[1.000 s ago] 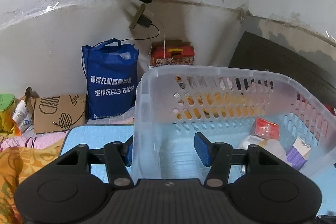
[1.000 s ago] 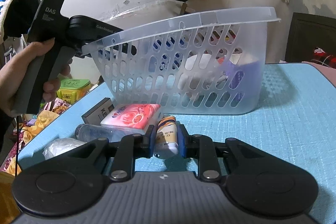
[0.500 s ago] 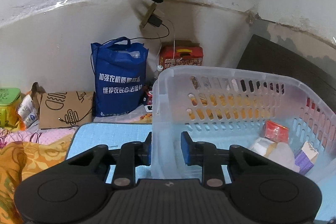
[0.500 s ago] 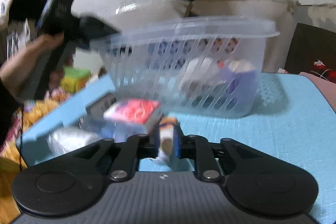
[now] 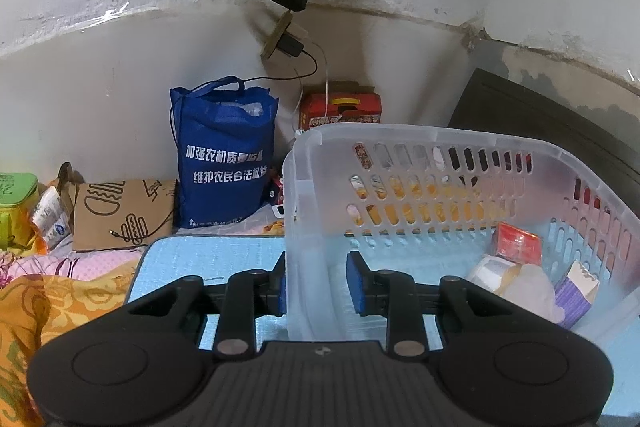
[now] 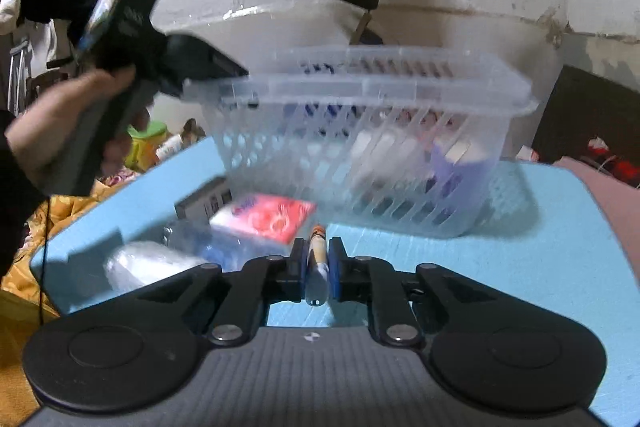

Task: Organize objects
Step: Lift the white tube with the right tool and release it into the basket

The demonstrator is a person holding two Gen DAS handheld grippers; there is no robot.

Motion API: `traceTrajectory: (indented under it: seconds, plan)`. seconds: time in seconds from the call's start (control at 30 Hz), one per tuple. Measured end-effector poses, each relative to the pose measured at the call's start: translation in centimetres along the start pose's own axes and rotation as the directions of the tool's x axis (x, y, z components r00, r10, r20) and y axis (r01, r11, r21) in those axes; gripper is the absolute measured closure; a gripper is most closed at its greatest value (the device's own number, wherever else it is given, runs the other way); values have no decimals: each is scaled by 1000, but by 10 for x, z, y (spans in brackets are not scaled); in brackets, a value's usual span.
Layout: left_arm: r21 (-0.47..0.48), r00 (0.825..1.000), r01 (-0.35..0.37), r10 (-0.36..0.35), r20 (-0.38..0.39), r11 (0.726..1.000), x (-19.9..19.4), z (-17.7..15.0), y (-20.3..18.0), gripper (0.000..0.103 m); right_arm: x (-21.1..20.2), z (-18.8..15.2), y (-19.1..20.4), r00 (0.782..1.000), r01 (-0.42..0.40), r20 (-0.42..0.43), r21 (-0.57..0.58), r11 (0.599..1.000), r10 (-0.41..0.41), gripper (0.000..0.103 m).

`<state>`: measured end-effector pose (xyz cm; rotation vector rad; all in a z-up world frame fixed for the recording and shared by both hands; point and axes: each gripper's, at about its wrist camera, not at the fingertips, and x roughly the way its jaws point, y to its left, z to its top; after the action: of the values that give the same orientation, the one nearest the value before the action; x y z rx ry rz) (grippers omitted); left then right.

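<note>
Right wrist: tissue pack [image 6: 269, 217], bottle [image 6: 236, 251] between tube [image 6: 317, 259], basket [image 6: 360, 155].

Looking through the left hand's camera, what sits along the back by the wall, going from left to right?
Green container → brown burger-print paper bag → blue tote bag → red carton → clear plastic basket → dark board leaning at the far right.

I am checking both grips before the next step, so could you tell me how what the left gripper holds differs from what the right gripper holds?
The left gripper clamps the corner wall of the translucent slotted basket; the right gripper pinches a small white tube. The basket is large and rests on the blue mat, while the tube is slim and looks lifted clear of it. Both grippers are shut on their object.
</note>
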<state>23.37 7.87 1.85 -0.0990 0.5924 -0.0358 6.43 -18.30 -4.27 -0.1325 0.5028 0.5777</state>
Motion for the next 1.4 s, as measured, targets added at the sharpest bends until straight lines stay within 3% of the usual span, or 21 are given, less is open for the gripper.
traceTrajectory:
  seconds: [0.23, 0.47, 0.63, 0.73, 0.8, 0.87, 0.97, 1.13, 1.2, 1.27, 1.4]
  plan:
    - [-3, 1000, 0, 0, 1, 1000, -3, -1, 0, 70, 11, -13, 6, 996, -17, -86, -27, 999, 14, 90]
    - [-5, 1000, 6, -6, 2, 1000, -3, 0, 1, 70, 5, -13, 9, 995, -16, -103, -38, 999, 12, 90]
    - [-5, 1000, 8, -8, 1, 1000, -3, 0, 1, 70, -44, 24, -1, 998, -50, 47, 2, 999, 50, 90]
    - [-6, 1000, 9, -9, 1, 1000, -3, 0, 1, 70, -77, 66, -2, 986, -29, 164, -35, 999, 34, 90]
    - [-7, 1000, 9, -9, 0, 1000, -3, 0, 1, 70, -80, 94, -6, 981, 4, 194, -70, 998, 10, 90]
    - [-6, 1000, 7, -7, -3, 1000, -3, 1, 2, 70, -66, 125, -20, 981, 56, 189, -88, 995, -38, 90]
    - [2, 1000, 0, 0, -5, 1000, -4, 0, 0, 70, -23, 159, -52, 989, 102, 110, -65, 993, -94, 90]
    - [2, 1000, 4, -4, -3, 1000, -3, 1, 2, 70, 31, 166, -74, 991, 135, 22, -10, 991, -135, 90]
    - [-1, 1000, 7, -7, -3, 1000, -2, 2, 2, 70, 43, 161, -79, 989, 150, -2, -1, 989, -150, 85]
    - [0, 1000, 6, -6, -3, 1000, -2, 2, 2, 70, 45, 158, -82, 986, 169, 1, 13, 985, -169, 53]
    - [0, 1000, 7, -7, -6, 1000, -2, 3, 4, 68, 29, 147, -84, 983, 179, 40, 49, 983, -181, 49]
